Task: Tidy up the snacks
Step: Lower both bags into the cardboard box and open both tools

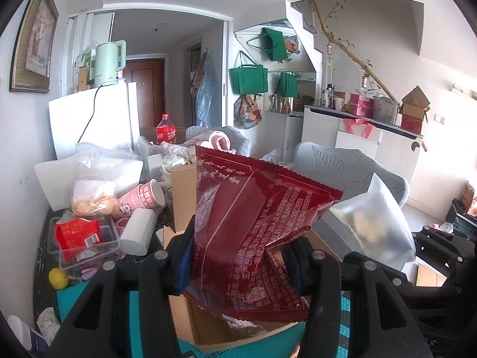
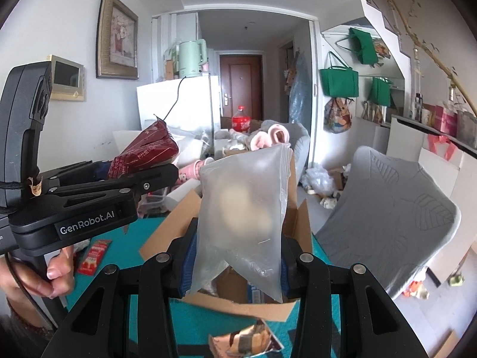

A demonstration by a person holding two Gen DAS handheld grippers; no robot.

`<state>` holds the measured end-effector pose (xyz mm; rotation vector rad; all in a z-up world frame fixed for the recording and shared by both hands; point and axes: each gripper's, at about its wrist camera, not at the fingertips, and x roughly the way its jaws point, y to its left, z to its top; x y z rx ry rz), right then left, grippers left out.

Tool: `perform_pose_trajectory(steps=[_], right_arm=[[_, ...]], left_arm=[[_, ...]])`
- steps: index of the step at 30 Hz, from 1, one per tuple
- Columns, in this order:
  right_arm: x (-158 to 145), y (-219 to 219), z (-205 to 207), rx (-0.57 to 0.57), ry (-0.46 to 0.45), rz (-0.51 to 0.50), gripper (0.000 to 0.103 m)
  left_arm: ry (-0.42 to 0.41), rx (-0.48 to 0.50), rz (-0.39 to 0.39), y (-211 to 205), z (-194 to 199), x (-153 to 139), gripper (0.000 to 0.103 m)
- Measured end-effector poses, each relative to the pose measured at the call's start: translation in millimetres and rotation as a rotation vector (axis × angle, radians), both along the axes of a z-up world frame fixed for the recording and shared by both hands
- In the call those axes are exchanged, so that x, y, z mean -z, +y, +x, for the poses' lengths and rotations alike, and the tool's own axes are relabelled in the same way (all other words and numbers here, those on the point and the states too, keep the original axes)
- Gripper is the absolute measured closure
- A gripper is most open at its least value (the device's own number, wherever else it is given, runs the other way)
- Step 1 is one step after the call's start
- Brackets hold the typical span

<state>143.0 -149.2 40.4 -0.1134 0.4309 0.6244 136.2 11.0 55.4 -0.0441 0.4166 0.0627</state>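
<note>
**Two packets held above the open carton**

The left gripper is clamped on the lower part of a dark red snack packet, whose long axis rises up and away from the fingers, leaning a little to the right. The right gripper is clamped on the bottom of a frosted plastic bag with pale pieces inside; the bag stands nearly upright above the pads. Both packets hang over the open cardboard box on the teal-covered table, the box lying below and just beyond each pair of fingers. In the right wrist view the left gripper sits to the left of the box, while the frosted bag is almost directly above the opening, so the right hand looks nearer to a drop. Lowering either packet would likely mean tipping its free end down into the opening.
</note>
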Motion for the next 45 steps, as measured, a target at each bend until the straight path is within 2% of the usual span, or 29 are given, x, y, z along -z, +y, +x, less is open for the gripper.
perform_pose_trajectory(steps=[5, 12, 15, 22, 26, 29, 31, 40, 42, 45], right_arm=[[12, 10, 36, 0.024, 0.033, -0.014, 0.060], [31, 27, 79, 0.045, 0.082, -0.037, 0.060], [42, 33, 94, 0.055, 0.108, -0.047, 0.060], [68, 51, 120, 0.053, 0.177, -0.096, 0.060], [81, 63, 129, 0.051, 0.213, -0.149, 0.060], [91, 68, 134, 0.069, 0.243, -0.197, 0.057], [97, 70, 137, 0.080, 0.253, -0.228, 0.057], [108, 73, 139, 0.096, 0.259, -0.295, 0.057], [107, 73, 139, 0.101, 0.256, -0.299, 0.051], [107, 75, 139, 0.115, 0.246, -0.320, 0.047]], left_arm=[[0.021, -0.055, 0.020, 11, 35, 15, 0.053], [0.074, -0.069, 0.023, 22, 80, 35, 0.053], [0.111, -0.099, 0.044, 26, 95, 47, 0.053], [0.204, -0.116, 0.026, 39, 122, 74, 0.053], [0.289, -0.111, 0.001, 44, 136, 94, 0.053], [0.331, -0.125, 0.025, 42, 142, 102, 0.053], [0.346, -0.127, 0.047, 39, 145, 106, 0.053], [0.424, -0.095, 0.039, 33, 155, 120, 0.053], [0.453, -0.089, 0.025, 32, 158, 124, 0.053], [0.501, -0.107, 0.023, 32, 161, 130, 0.052]])
